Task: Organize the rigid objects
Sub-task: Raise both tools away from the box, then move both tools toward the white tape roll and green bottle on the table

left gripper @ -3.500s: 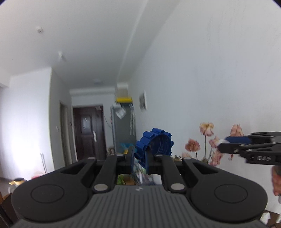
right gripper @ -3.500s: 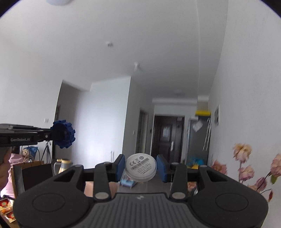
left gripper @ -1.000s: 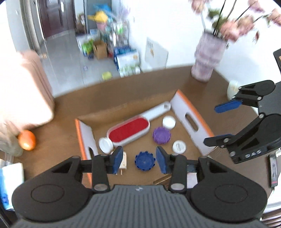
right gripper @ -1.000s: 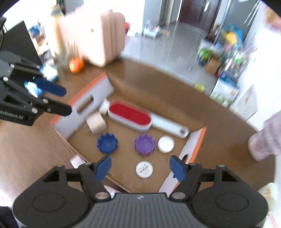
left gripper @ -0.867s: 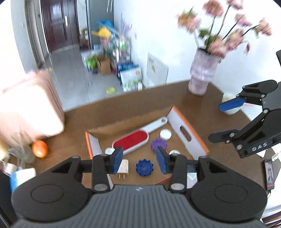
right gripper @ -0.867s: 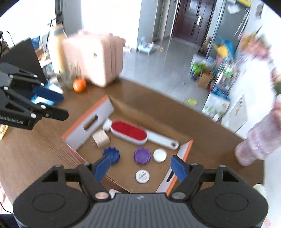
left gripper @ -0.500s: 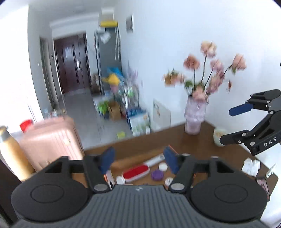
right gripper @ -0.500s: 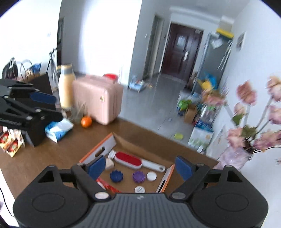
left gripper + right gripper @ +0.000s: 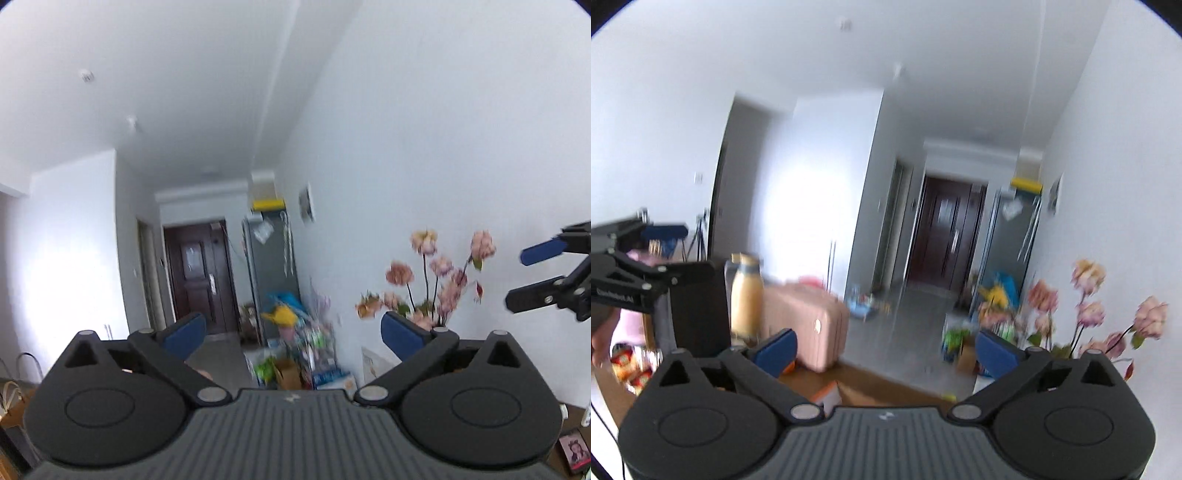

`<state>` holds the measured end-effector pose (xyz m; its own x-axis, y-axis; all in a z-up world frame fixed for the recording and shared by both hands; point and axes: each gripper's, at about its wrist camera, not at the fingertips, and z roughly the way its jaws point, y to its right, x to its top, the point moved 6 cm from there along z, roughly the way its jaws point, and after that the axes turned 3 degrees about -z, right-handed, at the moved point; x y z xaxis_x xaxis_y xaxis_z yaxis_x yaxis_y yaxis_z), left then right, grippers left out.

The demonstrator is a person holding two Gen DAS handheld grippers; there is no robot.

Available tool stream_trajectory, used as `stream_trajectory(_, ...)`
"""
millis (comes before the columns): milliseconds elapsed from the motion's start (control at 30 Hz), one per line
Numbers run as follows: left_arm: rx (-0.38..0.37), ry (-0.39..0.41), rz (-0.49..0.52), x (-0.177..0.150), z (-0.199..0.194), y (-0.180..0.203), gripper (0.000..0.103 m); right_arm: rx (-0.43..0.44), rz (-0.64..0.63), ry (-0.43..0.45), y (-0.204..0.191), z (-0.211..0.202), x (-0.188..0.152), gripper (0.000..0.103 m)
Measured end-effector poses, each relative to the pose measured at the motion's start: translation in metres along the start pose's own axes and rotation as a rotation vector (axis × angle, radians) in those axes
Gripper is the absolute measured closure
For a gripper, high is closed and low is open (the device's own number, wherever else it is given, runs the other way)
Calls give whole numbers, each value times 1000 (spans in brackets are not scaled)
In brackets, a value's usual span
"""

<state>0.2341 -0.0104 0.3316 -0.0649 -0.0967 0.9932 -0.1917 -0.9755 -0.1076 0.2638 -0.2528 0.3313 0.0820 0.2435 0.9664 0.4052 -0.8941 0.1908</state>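
The left gripper [image 9: 291, 334] is seen spread wide, its blue pads [image 9: 400, 338] far apart with nothing gripped or touched between them. The right gripper [image 9: 884, 349] is likewise spread wide and empty, its blue pads [image 9: 775, 349] clear of everything. Both are tilted upward, so that mostly wall and ceiling are shown.

In the right wrist view, just past the gripper body, an orange-edged corner of the cardboard box [image 9: 836, 395] is glimpsed at the near edge of the brown table [image 9: 886, 380]; its contents are hidden, so the rigid objects cannot be located. Beyond the table's far edge a pink suitcase [image 9: 809, 325] and a yellow flask [image 9: 746, 299] are seen, blurred. At the left edge of that view the left gripper appears again, held open in a hand.

Pink flowers [image 9: 439, 280] are seen against the right-hand wall. Farthest off, a dark door [image 9: 195, 273] is seen at the end of the hallway.
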Motion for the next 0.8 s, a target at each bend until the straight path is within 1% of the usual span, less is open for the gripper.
stream_trajectory(67, 27, 63, 2, -4, -19, 2, 0, -31, 17, 94, -1, -26, -8, 0)
stream_trajectory(200, 69, 132, -30, -29, -45, 3, 0, -101, 29, 204, -9, -61, -37, 0)
stream_trajectory(300, 121, 185, -19, -59, -65, 7, 0, -122, 20, 254, -20, -75, -66, 0)
stream_trajectory(333, 144, 207, -10, -70, -72, 10, 0, -138, -24, 278, -33, -83, -87, 0)
stream_trajectory(367, 155, 223, -1, -80, -77, 12, 0, -138, -24, 278, -33, -83, -87, 0)
stream_trajectory(433, 180, 268, 16, -104, -91, 23, 0, -187, -49, 316, -46, -88, -110, 0)
stream_trajectory(467, 175, 282, 25, -114, -96, 28, 0, -210, -57, 337, -55, -93, -121, 0)
stream_trajectory(533, 183, 289, 28, -136, -103, 38, 0, -224, -44, 372, -66, -98, -145, 0)
stream_trajectory(600, 182, 257, 9, -158, -105, 44, 0, -224, -3, 370, -75, -98, -170, 0)
stream_trajectory(700, 173, 187, -19, -192, -109, 48, 0, -213, 18, 335, -93, -95, -208, 0)
stream_trajectory(800, 197, 102, -29, -232, -112, 46, 0, -204, 50, 268, -110, -82, -251, 0)
